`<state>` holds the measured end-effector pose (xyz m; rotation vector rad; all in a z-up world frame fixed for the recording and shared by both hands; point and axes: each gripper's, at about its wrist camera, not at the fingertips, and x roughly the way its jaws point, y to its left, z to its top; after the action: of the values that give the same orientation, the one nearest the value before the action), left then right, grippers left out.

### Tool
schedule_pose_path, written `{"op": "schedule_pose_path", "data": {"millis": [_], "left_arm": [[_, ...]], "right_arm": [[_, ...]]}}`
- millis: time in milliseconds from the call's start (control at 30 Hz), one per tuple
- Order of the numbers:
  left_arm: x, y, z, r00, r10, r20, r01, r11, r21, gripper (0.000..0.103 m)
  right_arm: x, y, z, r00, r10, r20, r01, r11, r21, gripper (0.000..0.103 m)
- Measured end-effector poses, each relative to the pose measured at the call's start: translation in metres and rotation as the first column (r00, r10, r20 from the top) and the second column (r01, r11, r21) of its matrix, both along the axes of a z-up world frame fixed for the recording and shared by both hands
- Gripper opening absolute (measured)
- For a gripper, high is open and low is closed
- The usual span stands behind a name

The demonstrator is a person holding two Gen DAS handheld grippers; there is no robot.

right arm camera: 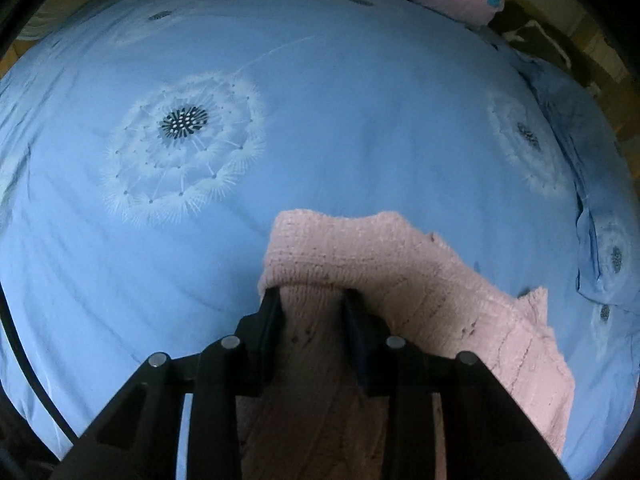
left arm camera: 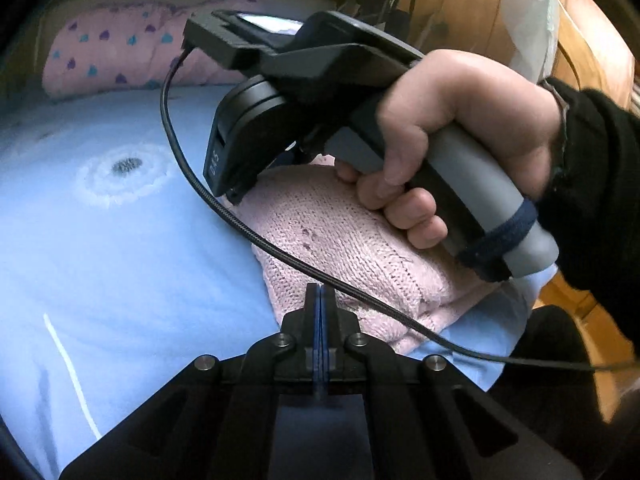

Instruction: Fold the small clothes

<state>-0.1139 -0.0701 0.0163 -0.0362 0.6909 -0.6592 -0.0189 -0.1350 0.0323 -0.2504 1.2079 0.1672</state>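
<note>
While the pale pink knitted sweater (right arm camera: 420, 280) lies partly folded on the blue dandelion-print bed cover (right arm camera: 320, 100), my right gripper (right arm camera: 312, 300) has its jaws clamped on a bunched edge, my left gripper (left arm camera: 320, 296) sits pressed together and empty, so folding looks unfinished.

- Pink sweater (right arm camera: 404, 264): chunky knitted wool-like cloth, nubbly and matt.
- Blue bedsheet (right arm camera: 340, 120): smooth woven cloth, faint sheen, softly creased.
- Left gripper (left arm camera: 320, 300): matt black plastic, shiny metal screw heads.
- Cable (left arm camera: 248, 232): braided black sheath, finely textured.
- Headboard (left arm camera: 592, 52): glossy varnished wood.
</note>
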Motion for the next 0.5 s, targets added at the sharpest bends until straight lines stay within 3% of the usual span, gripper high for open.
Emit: {"op": "schedule_pose_path", "data": {"millis": [167, 300, 500], "left_arm": [[-0.019, 0.004, -0.005, 1.000, 0.007, 0.019, -0.007, 1.000, -0.021, 0.000], [-0.020, 0.012, -0.004, 1.000, 0.003, 0.001, -0.003, 1.000, -0.026, 0.000], [-0.020, 0.018, -0.004, 1.000, 0.010, -0.020, -0.011, 0.999, -0.042, 0.000]], "right_arm": [[-0.016, -0.010, 0.016, 0.995, -0.019, 0.094, 0.010, 0.995, 0.102, 0.036], [-0.061, -0.029, 0.042, 0.983, -0.049, 0.177, 0.011, 0.978, 0.209, 0.036], [-0.121, -0.052, 0.046, 0.962, -0.115, 0.247, 0.066, 0.978, 0.197, 0.036]]}}
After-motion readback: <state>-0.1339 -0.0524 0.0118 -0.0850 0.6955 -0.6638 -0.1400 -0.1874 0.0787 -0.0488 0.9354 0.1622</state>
